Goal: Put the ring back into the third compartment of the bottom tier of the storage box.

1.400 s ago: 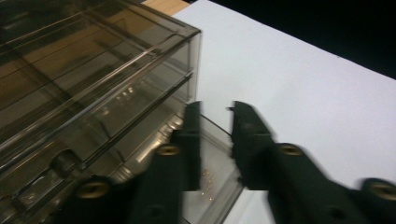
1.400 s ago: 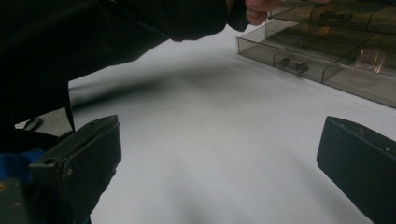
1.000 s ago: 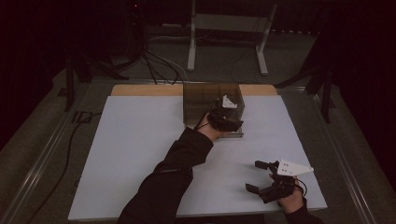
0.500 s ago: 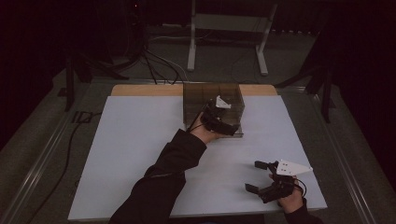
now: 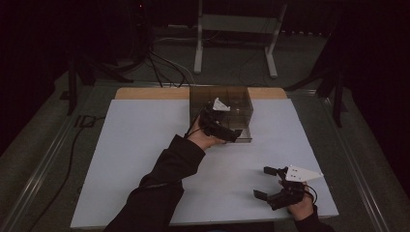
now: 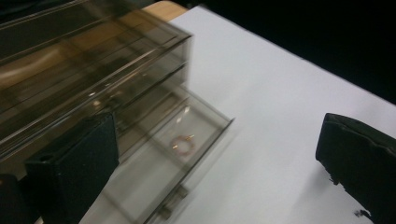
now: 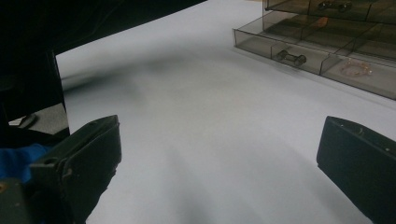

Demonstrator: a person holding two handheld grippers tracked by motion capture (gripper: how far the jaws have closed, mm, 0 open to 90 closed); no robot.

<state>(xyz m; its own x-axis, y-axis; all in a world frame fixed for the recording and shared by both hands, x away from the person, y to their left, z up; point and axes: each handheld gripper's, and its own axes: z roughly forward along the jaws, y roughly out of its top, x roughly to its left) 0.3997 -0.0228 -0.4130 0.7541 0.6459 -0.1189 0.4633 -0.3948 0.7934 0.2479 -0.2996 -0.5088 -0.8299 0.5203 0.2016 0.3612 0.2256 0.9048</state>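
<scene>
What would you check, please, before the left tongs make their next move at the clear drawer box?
1. Bottom drawer pulled out: ok.
2. Small ring lying inside that drawer: ok.
3. Left tongs open, jaws having just been opening, nothing between them: ok.
4. Left tongs clear of the drawer box: cannot tell; one jaw sits close against its front.
5. Right tongs open and resting apart on the white table: ok.
6. Drawer handle reachable for closing: ok.
</scene>
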